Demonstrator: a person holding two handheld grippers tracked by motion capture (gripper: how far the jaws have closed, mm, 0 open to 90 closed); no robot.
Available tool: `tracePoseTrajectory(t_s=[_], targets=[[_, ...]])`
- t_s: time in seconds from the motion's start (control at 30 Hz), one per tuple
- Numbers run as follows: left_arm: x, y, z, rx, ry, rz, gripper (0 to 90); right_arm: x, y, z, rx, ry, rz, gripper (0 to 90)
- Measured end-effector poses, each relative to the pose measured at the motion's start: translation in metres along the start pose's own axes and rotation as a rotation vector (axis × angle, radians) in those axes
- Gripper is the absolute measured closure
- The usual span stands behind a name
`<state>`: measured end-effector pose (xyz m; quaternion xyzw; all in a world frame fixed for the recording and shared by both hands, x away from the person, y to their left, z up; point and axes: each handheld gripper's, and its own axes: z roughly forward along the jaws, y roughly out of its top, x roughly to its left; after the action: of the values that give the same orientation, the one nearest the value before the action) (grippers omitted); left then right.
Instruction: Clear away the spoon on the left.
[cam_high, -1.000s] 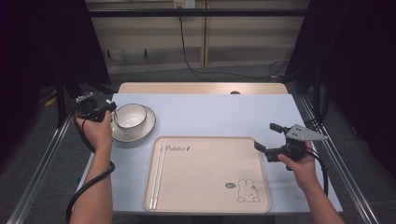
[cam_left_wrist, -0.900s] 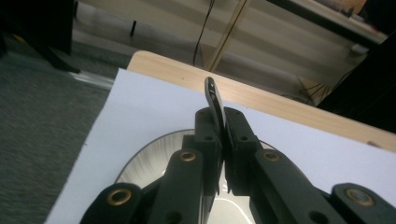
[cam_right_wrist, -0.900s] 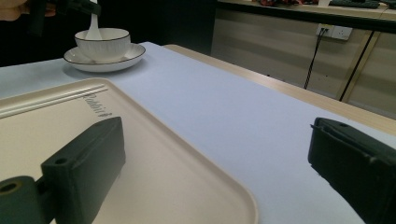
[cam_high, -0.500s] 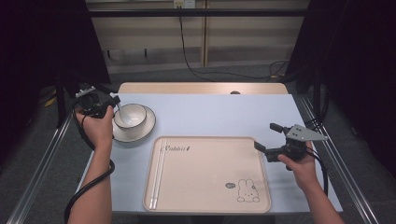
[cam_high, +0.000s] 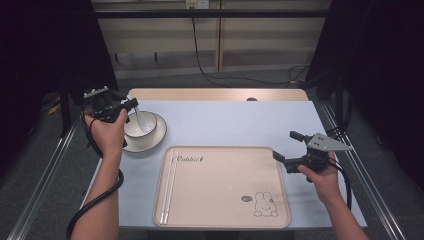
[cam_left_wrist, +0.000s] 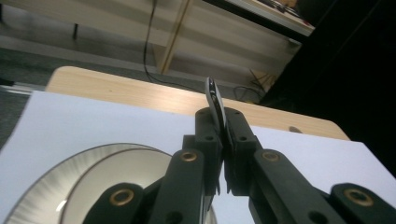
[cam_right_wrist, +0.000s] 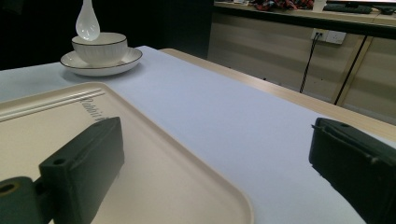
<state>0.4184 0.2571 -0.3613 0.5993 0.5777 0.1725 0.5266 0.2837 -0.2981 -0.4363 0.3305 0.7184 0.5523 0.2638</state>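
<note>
My left gripper (cam_high: 126, 108) is shut on the handle of a white ceramic spoon (cam_high: 139, 120), whose scoop hangs down over a white bowl (cam_high: 145, 129) on a saucer (cam_high: 157, 139) at the table's left. Between the closed jaws of my left gripper (cam_left_wrist: 223, 119), the spoon (cam_left_wrist: 214, 97) pokes up edge-on. From the right gripper view the spoon's scoop (cam_right_wrist: 88, 22) hovers just above the bowl (cam_right_wrist: 99, 48). My right gripper (cam_high: 288, 148) stands open over the right edge of a beige tray (cam_high: 225, 200), jaws wide apart with nothing between them (cam_right_wrist: 215, 140).
A pair of white chopsticks (cam_high: 168, 186) lies along the tray's left side. The tray has a rabbit drawing at its near right. A pale blue mat (cam_high: 240, 120) covers the table, with a wooden strip at the far edge. A cable trails from the left gripper.
My left hand has risen and drawn the spoon up out of the bowl. The right hand and gripper have stayed where they were.
</note>
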Motion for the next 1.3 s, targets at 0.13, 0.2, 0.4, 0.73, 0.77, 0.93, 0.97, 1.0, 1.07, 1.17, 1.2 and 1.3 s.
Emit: tracePoseTrajectory(t_s=[0.13, 0.2, 0.4, 0.73, 0.77, 0.93, 0.97, 1.0, 1.07, 1.17, 1.2, 1.3], targets=[[-0.008, 0.000, -0.001, 0.012, -0.040, -0.002, 86.1, 0.000, 0.000, 0.000, 0.000, 0.002, -0.001, 2.5], [-0.011, 0.000, -0.001, 0.027, -0.049, 0.008, 86.1, 0.001, 0.000, 0.001, -0.001, -0.002, 0.002, 2.5], [-0.019, -0.005, 0.002, 0.068, -0.088, 0.005, 86.1, 0.001, 0.000, 0.000, -0.007, -0.005, 0.000, 2.4], [-0.029, -0.017, 0.008, 0.141, -0.156, -0.014, 86.1, 0.001, 0.000, 0.001, 0.003, 0.001, 0.006, 2.2], [-0.029, -0.019, 0.008, 0.153, -0.165, -0.012, 86.1, 0.001, 0.000, 0.001, -0.001, -0.005, 0.005, 2.2], [-0.034, -0.026, 0.011, 0.191, -0.194, -0.018, 86.1, 0.001, 0.000, 0.001, 0.002, 0.011, -0.001, 2.4], [-0.035, -0.027, 0.011, 0.196, -0.195, -0.024, 86.1, 0.002, 0.000, 0.002, 0.000, 0.004, -0.007, 2.3], [-0.037, -0.029, 0.012, 0.207, -0.202, -0.021, 86.1, 0.003, 0.000, 0.002, -0.005, 0.001, -0.004, 2.4], [-0.040, -0.032, 0.012, 0.219, -0.213, -0.016, 86.1, 0.003, 0.000, 0.002, -0.006, 0.006, -0.004, 2.4], [-0.045, -0.035, 0.013, 0.234, -0.223, -0.005, 86.1, 0.003, 0.000, 0.002, 0.001, 0.012, 0.001, 2.4], [-0.047, -0.037, 0.013, 0.239, -0.225, -0.003, 86.1, 0.003, 0.000, 0.002, 0.003, 0.013, 0.000, 2.4], [-0.050, -0.042, 0.015, 0.267, -0.236, 0.019, 86.1, 0.003, 0.000, 0.002, -0.001, 0.013, -0.003, 2.5]])
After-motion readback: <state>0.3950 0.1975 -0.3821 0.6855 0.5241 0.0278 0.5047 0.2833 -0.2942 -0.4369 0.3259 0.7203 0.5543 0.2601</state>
